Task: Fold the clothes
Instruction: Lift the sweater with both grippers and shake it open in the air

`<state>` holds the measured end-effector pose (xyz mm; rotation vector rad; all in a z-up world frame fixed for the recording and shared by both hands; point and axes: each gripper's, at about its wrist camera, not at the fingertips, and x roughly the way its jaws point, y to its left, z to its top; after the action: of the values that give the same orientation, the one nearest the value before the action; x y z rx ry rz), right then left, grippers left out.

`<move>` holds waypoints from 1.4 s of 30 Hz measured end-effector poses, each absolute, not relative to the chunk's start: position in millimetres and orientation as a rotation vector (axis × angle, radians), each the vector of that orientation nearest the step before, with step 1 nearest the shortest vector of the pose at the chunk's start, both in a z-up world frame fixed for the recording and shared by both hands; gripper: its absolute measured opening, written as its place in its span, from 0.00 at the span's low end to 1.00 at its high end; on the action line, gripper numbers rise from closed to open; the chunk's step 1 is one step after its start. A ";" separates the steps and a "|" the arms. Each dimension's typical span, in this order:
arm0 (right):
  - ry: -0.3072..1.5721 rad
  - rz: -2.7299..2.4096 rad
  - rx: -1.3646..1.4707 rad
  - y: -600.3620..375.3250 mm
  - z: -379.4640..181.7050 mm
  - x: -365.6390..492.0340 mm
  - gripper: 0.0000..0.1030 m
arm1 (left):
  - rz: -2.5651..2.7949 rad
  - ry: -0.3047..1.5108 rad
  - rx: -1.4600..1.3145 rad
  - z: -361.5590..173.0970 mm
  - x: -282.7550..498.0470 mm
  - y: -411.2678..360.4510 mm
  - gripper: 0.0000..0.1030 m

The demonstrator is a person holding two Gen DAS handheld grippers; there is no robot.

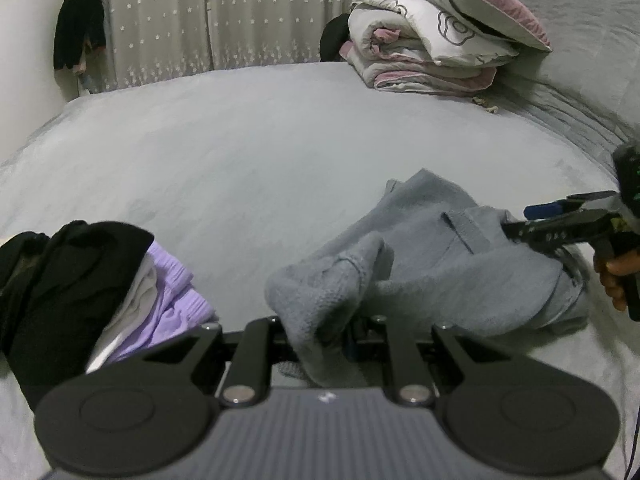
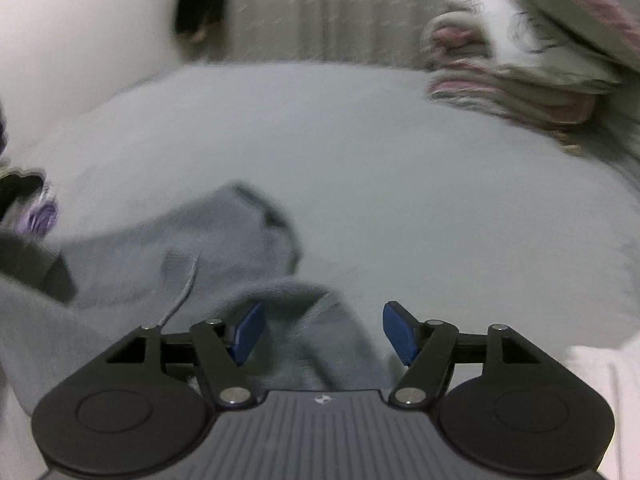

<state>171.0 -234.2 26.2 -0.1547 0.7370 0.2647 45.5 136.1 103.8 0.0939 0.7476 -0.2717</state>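
A grey knit sweater (image 1: 440, 256) lies crumpled on the grey bed (image 1: 240, 152). My left gripper (image 1: 320, 336) is shut on a bunched edge of the sweater, which drapes over and hides its fingertips. My right gripper (image 2: 324, 332) is open, its blue pads (image 2: 248, 330) spread on either side of a fold of the sweater (image 2: 296, 328), not closed on it. The right gripper also shows in the left wrist view (image 1: 532, 220) at the sweater's right edge. The right wrist view is blurred.
A pile of black, white and purple clothes (image 1: 80, 280) lies at the bed's near left. Folded quilts and a pillow (image 1: 436, 36) are stacked at the far right. Curtains (image 1: 208, 16) and a hanging black garment (image 1: 78, 36) are behind the bed.
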 end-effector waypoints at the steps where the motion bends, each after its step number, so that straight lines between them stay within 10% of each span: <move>1: 0.756 0.254 -0.185 -231.0 21.0 174.3 0.68 | -0.270 0.751 0.092 102.8 46.5 137.5 0.15; 3: 0.782 0.257 -0.161 -233.0 16.1 177.2 0.65 | -0.269 0.756 0.088 101.3 48.7 140.1 0.15; 5: 0.788 0.292 -0.116 -235.2 20.2 177.6 0.10 | -0.270 0.756 0.085 101.7 50.3 141.9 0.15; 31: -0.141 -0.142 -0.521 -190.6 132.7 30.8 0.08 | -0.474 0.738 -0.025 114.4 42.2 147.7 0.22; 42: -0.004 -0.103 -0.578 -196.5 112.7 32.3 0.08 | -0.498 0.706 0.108 103.2 33.4 125.4 0.60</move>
<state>32.3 -196.5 112.7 -0.5781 -0.0042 -0.1035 33.4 125.4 103.2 0.1077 0.7064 -0.4982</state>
